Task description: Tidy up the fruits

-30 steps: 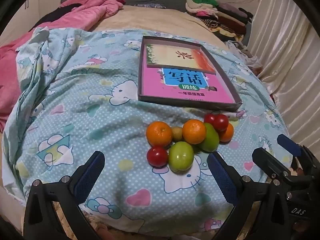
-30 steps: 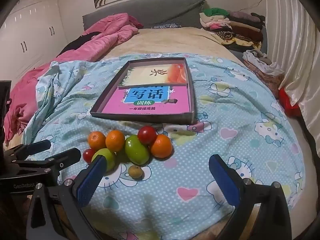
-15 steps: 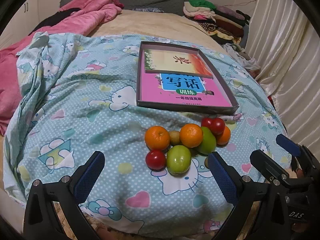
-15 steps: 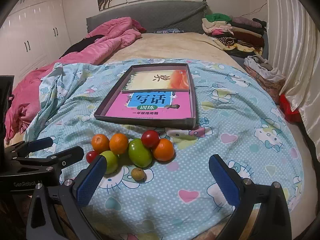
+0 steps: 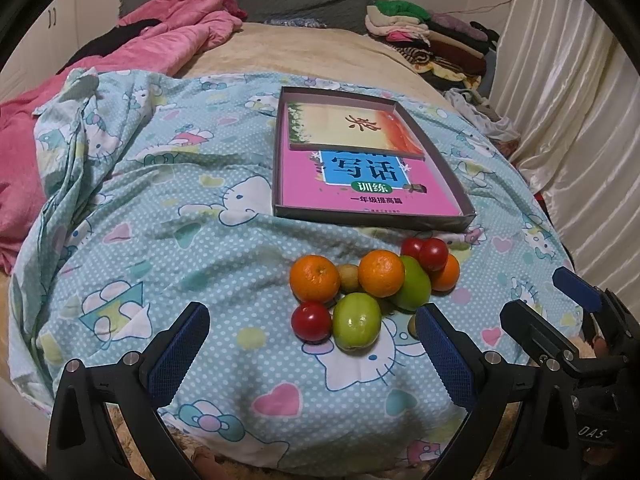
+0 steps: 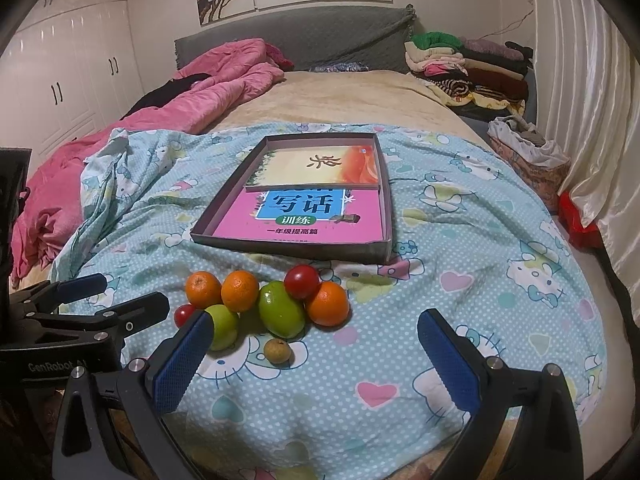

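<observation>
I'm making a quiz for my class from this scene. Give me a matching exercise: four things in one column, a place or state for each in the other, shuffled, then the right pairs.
Things:
1. small brown fruit
2. pink book
3. folded clothes
4. left claw

Places or states:
A. stacked at the far right corner of the bed
B. open, holding nothing
C. lying inside the shallow box
D. alone on the blue quilt, just nearer than the fruit pile

Pairs: 1-D, 2-C, 3-A, 4-B
</observation>
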{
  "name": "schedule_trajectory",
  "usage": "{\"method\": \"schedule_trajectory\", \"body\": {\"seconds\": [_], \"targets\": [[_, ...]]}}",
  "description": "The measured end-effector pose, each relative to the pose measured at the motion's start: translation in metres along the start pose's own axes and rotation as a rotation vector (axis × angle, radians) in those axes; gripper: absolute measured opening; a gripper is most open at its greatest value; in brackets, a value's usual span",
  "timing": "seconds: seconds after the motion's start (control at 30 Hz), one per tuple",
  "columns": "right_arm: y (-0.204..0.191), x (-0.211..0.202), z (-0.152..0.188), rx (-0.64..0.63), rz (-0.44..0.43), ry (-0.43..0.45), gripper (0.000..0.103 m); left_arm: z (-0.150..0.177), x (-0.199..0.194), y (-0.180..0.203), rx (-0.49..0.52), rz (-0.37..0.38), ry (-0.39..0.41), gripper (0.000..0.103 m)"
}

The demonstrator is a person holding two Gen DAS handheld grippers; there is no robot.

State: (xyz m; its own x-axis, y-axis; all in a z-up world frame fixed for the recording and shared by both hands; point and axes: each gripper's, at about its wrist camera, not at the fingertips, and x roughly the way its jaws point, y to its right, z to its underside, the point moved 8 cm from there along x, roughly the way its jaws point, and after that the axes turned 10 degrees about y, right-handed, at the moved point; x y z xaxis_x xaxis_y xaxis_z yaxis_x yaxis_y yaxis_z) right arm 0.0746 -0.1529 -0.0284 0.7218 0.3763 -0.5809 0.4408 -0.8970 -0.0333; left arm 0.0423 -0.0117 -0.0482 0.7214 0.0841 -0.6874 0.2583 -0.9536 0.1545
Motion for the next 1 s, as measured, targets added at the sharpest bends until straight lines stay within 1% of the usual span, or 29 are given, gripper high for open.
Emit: {"method": "schedule_trajectory", "body": {"seconds": [1.0], "targets": [[0.0004, -0.0003, 0.0000, 0.001, 0.002, 0.002, 0.103, 0.0003, -0.0019, 0.0000, 0.002, 0.002, 0.000, 0.102]]}}
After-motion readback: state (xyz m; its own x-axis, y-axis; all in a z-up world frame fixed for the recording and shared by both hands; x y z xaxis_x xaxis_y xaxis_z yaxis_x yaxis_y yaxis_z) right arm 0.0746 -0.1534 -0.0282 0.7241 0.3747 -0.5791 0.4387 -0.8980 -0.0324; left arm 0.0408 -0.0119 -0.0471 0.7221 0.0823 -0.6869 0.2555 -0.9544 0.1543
